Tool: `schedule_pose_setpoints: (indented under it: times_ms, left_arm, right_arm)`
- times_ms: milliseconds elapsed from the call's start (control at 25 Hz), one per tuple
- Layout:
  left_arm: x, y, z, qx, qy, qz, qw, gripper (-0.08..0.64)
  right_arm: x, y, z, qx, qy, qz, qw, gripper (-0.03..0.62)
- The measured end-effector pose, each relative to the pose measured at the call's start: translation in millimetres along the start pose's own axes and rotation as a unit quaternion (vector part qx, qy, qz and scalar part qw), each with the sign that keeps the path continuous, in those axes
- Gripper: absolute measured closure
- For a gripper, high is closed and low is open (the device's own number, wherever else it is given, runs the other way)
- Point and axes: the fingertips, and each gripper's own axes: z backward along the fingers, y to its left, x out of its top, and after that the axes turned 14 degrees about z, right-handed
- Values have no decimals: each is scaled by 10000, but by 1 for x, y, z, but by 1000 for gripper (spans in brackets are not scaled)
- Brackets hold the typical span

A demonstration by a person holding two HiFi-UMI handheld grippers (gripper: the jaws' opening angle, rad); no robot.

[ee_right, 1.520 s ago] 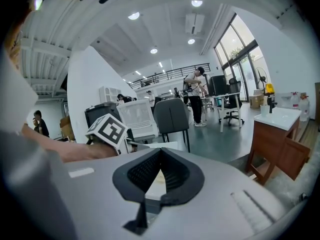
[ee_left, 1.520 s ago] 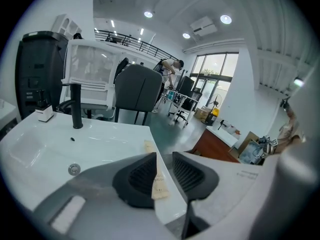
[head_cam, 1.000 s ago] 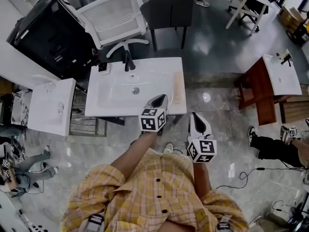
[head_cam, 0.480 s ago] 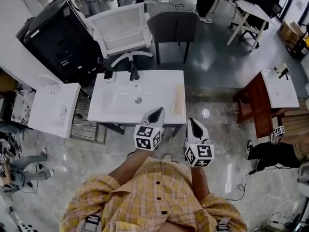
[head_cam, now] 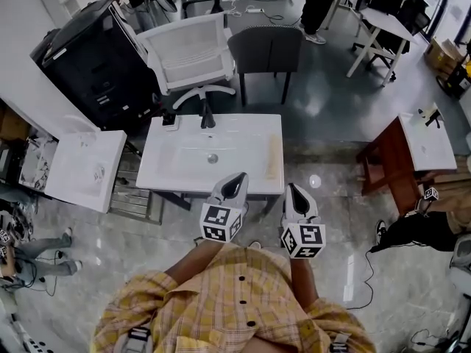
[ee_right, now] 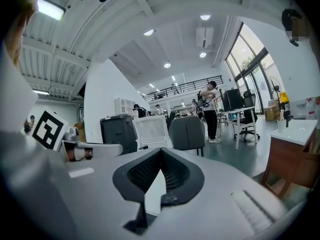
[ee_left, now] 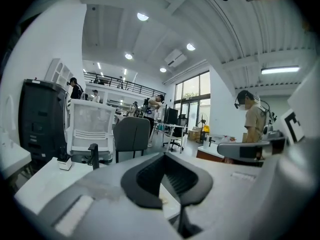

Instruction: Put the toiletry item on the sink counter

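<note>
A long beige toiletry item (head_cam: pixel 273 156) lies flat on the right side of the white sink counter (head_cam: pixel 254 127), beside the basin. My left gripper (head_cam: pixel 235 183) hangs just in front of the counter's front edge, shut and empty. My right gripper (head_cam: pixel 294 193) is beside it, off the counter's front right corner, also shut with nothing in it. In the left gripper view the shut left gripper (ee_left: pixel 167 176) points over the counter toward the black faucet (ee_left: pixel 93 155). The right gripper (ee_right: pixel 159 176) points into the room in its own view.
A black faucet (head_cam: pixel 205 116) and a small holder (head_cam: pixel 170 119) stand at the counter's back edge. Behind it are a white office chair (head_cam: pixel 193 50), a grey chair (head_cam: pixel 265 50) and a black cabinet (head_cam: pixel 92 61). A second white basin (head_cam: pixel 88 168) stands left, a brown table (head_cam: pixel 390 145) right.
Both grippers have drawn back from the counter toward my body; the left one was over the front edge. The beige item has stayed where it lies.
</note>
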Motion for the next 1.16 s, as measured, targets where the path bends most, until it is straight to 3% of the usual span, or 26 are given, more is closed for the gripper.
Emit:
schedule_pose_setpoints:
  times_ms: [1160]
  left_arm:
    - [4, 0, 26, 41, -422, -104, 9990, 560]
  right_arm:
    - [2, 4, 6, -38, -45, 145, 9999, 594]
